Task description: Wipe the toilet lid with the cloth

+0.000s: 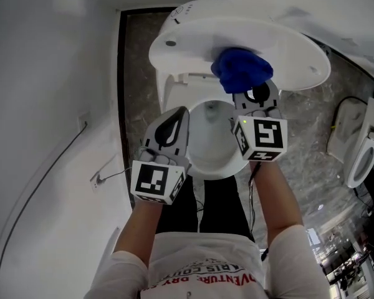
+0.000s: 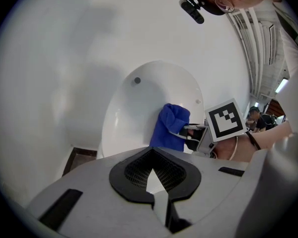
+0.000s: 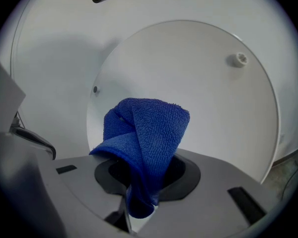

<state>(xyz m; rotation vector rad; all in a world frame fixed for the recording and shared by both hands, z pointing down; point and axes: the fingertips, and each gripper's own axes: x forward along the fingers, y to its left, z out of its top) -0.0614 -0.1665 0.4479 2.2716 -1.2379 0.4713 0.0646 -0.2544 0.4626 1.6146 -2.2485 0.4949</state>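
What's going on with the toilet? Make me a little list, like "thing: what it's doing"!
toilet lid: white, flipped up
cloth: blue, bunched up, seems to be pressed against the lid's inner side
right gripper: shut on the cloth, held up at the lid
left gripper: jaws together, holding nothing, over the toilet bowl
toilet bowl: white, uncovered
floor: brownish stone pattern
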